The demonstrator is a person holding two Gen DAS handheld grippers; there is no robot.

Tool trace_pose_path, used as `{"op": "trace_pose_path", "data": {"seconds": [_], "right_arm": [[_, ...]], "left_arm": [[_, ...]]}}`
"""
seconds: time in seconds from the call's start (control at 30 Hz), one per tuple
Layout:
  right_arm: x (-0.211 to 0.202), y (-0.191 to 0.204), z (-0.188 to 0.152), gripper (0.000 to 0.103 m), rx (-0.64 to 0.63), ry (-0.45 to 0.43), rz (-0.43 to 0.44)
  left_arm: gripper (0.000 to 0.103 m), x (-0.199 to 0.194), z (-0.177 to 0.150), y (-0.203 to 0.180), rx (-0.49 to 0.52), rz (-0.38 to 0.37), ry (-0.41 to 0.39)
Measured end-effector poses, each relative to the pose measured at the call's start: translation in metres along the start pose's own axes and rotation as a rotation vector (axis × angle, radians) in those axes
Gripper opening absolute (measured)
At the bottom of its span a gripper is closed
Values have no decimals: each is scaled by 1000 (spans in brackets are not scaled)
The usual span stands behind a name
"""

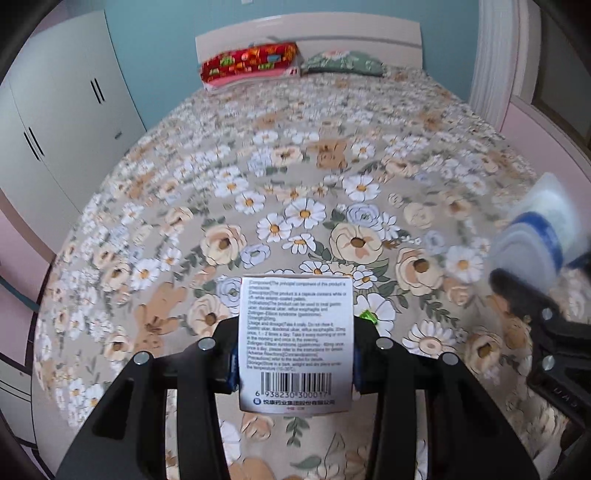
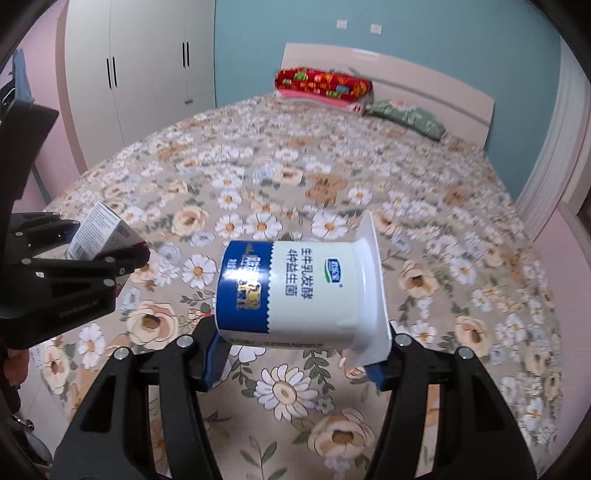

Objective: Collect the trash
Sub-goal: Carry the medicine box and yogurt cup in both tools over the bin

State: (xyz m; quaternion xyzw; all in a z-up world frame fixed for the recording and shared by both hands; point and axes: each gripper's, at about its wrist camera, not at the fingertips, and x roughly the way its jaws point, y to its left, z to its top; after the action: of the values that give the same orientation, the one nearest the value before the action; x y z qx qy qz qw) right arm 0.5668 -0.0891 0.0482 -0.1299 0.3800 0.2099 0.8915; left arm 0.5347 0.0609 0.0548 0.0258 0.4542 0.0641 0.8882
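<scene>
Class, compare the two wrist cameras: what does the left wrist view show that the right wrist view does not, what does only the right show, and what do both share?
Only the left wrist view shows the medicine box's barcode and printed text, and the left gripper from behind, shut on the box.

Only the right wrist view shows the yogurt cup's label sharply, lying sideways in the right gripper, plus two wall sockets.

Both show the floral bed, the red pillow, the green pillow and the white wardrobe.

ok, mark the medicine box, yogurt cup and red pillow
medicine box [image 1: 295,332], left wrist view, printed face.
yogurt cup [image 2: 314,291], right wrist view, white side wall.
red pillow [image 1: 249,61], left wrist view, top face.
</scene>
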Motion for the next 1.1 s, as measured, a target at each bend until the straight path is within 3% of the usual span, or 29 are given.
{"op": "trace_pose_path", "data": {"seconds": [0.53,1.1], "right_arm": [[-199,40,-6,60,-102,-136,-97],[-320,74,-53,60,-174,-179,-157]], "left_arm": [[45,-181,-36,15,65,35,-220],[45,-295,-102,4,151,45,-346]]}}
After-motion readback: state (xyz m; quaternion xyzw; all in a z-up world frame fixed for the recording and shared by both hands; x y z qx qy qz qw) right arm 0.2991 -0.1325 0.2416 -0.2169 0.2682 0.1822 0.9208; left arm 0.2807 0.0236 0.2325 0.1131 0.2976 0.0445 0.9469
